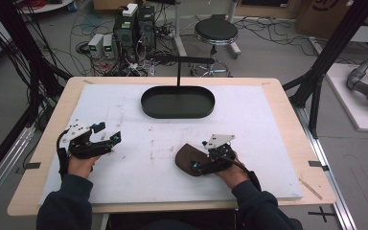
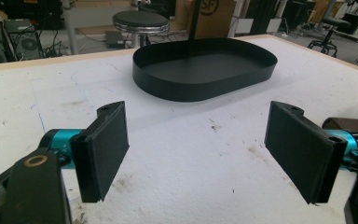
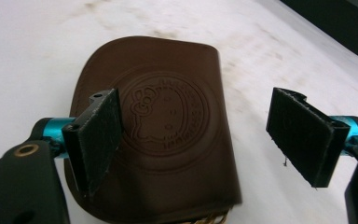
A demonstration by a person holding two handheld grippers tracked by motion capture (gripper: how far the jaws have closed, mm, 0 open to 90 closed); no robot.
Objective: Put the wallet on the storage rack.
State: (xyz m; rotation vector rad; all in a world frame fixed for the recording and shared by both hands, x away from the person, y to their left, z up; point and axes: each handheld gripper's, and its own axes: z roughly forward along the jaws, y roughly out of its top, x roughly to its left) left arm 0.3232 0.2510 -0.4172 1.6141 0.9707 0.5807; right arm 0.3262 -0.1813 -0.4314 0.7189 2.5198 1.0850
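Both hand-held grippers spread apart, right hand-held gripper [image 3: 193, 140] view reveals embossed stamp on brown pouch [image 3: 168, 126]

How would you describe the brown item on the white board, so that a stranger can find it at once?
Start at the white board covering the wooden table, with a black oval tray at its far middle. Come toward the person's right hand: under the open right claw lies a flat brown leather pouch. A round embossed cartoon stamp marks it; it is the board's single brown thing.

Black oval tray [image 1: 146, 106] at white board's [image 1: 124, 177] far edge; black stool [image 1: 215, 31] beyond table.
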